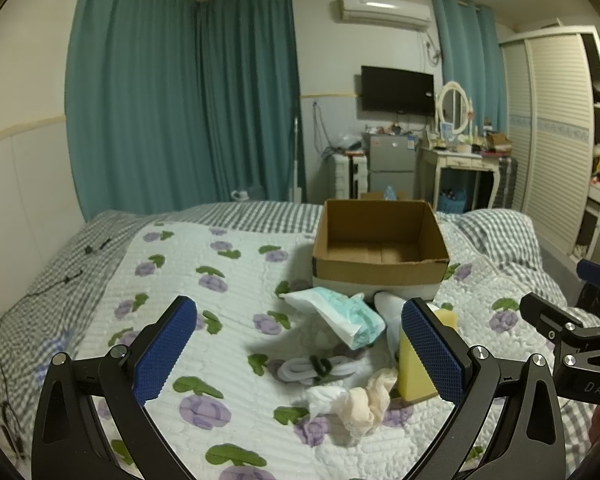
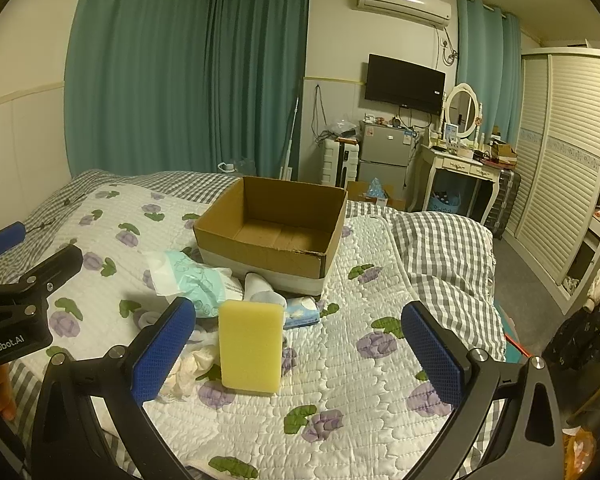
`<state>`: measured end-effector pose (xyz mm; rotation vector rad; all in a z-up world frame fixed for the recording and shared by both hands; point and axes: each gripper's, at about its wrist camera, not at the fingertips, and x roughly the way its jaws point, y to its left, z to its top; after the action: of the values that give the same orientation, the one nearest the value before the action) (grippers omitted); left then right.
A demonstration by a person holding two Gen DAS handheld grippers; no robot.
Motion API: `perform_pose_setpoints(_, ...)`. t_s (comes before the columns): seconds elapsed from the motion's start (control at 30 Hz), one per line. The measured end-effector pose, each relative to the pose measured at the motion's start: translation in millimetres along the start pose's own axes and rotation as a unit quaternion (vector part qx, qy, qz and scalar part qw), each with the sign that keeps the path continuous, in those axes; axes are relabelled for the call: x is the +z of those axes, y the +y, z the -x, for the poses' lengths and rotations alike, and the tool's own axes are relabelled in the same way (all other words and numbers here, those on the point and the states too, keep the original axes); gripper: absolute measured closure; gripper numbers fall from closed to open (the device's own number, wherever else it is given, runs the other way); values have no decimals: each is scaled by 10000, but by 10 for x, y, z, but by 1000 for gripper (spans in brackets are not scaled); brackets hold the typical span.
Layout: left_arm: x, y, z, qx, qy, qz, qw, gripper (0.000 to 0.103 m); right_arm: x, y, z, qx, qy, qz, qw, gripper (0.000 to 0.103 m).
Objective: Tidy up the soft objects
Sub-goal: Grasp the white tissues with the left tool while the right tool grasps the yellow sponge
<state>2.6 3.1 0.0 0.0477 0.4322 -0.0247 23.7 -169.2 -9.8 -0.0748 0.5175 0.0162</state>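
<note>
Upright yellow sponge (image 2: 251, 346) before cardboard box (image 2: 272, 236)

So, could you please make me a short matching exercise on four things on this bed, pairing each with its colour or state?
Things:
1. sponge
2. box
3. tissue pack
4. left gripper

Descriptions:
A. brown, nothing visible inside
B. open, holding nothing
C. yellow, standing upright
D. pale green and white, lying in front of the box

Pairs: 1-C, 2-A, 3-D, 4-B
</note>
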Motion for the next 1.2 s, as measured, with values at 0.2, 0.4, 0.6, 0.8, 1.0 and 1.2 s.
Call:
perform_pose_setpoints(0.2,10,21,-16,8,60,-9,10000,0,11,-14,-24,27,40,26,10000,0)
perform_pose_setpoints(0.4,-222,15,-394,128,728,-23,9973,0,-64,-80,-299,218,442,25,9988,0)
perform_pose_setpoints(0.6,-545,-60,-744,205,1431,-223,9893,0,-229,-29,-859,456,1159,34,9922,0)
perform_pose_setpoints(0.8,-747,-187,-939,198,1813,-447,9822,0,-342,108,-1332,698,1696,-23,9830,13)
perform_pose_setpoints(1.0,-862,-252,-1127,-34,2225,-393,9741,1,-394,245,-1557,902,1953,-26,9766,13)
perform_pose_setpoints(1.2,-949,-273,-1344,-372,2591,-99,9651,34,-473,290,-1714,960,2134,-98,9722,34)
